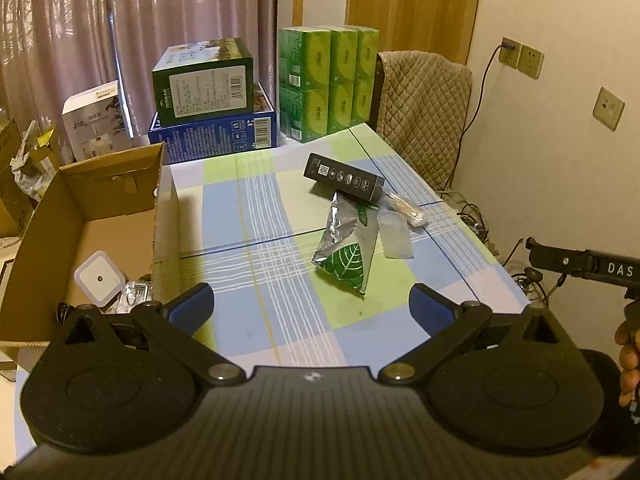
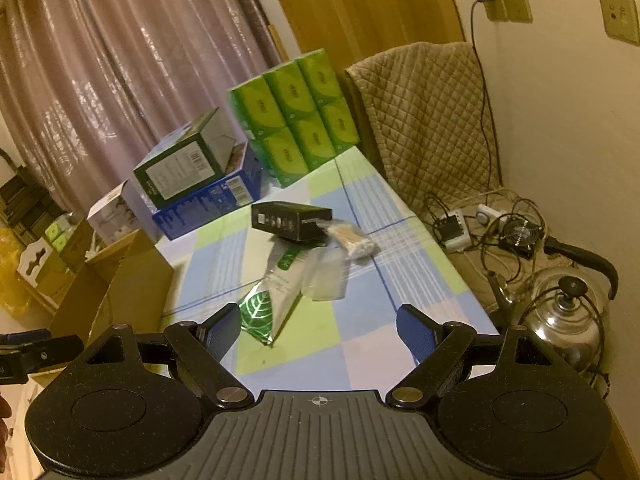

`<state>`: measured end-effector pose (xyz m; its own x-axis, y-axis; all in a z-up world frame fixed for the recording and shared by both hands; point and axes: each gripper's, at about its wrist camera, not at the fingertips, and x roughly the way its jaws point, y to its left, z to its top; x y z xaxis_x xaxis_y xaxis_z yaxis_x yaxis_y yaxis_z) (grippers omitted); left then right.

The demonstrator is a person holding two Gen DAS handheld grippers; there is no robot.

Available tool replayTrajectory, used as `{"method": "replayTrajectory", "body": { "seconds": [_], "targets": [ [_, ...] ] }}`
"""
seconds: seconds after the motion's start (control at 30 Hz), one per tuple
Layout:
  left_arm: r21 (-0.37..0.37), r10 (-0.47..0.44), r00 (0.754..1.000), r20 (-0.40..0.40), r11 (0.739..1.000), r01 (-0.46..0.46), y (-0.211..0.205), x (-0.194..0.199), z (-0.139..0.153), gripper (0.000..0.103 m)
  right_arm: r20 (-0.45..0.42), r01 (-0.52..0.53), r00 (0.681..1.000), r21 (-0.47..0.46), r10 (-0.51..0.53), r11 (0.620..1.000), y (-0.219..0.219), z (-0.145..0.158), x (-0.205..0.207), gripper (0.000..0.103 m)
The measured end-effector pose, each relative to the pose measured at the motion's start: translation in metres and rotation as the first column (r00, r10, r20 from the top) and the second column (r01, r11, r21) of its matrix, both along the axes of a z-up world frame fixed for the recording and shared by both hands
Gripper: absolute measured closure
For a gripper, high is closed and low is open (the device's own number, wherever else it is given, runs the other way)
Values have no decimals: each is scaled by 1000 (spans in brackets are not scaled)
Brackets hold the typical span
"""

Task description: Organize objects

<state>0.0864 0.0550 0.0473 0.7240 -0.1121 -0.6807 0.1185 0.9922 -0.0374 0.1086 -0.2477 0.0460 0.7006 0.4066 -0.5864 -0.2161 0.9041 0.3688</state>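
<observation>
Sorting is looking part done: small items are lying in the cardboard box [image 1: 100, 216] at the table's left edge, while the foil pouch [image 2: 272, 300] is waiting mid-table. Right gripper [image 2: 316, 330] is hovering spread and empty just short of it; left gripper [image 1: 310, 310] is likewise gaping, touching nothing.

Your left hand-held gripper [image 1: 311, 306] hovers with its jaws spread wide and nothing between them. Your right hand-held gripper [image 2: 318, 330] does likewise. Your fingers [image 1: 628, 354] show at the edge.
</observation>
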Motion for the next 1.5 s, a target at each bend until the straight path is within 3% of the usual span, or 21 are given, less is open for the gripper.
{"method": "replayTrajectory", "body": {
  "seconds": [0.87,1.5],
  "targets": [
    [-8,-53,996,-69,999,53,-19,56,-33,1,-61,9,998,-5,-9,1000,4,-29,42,21],
    [22,-19,985,-171,999,23,0,141,-77,1,-106,-103,990,-75,95,992,65,-74,137,21]
  ]
}}
